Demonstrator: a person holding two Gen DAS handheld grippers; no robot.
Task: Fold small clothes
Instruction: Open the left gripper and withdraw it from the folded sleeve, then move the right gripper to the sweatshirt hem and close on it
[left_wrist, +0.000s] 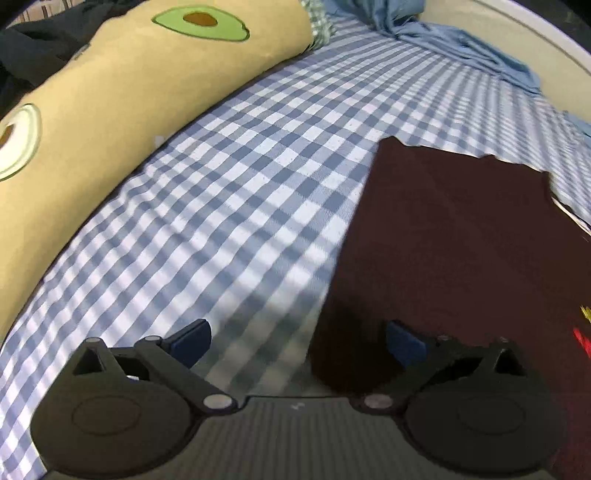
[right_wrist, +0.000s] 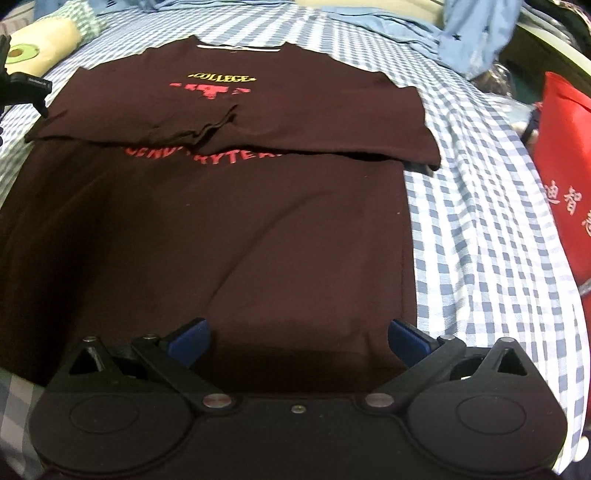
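My left tongs (left_wrist: 297, 341) and right tongs (right_wrist: 297, 339): both apart, empty; maroon T-shirt (right_wrist: 229, 229) at 12 o'clock, sleeves folded in, on bed (right_wrist: 480, 206).

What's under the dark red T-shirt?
The dark red T-shirt lies on the blue checked sheet, which shows all around it. Anything beneath its middle is covered.

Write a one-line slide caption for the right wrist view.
Open right gripper poised over the hem of a maroon T-shirt, sleeves already folded inward, on a blue checked bedsheet.
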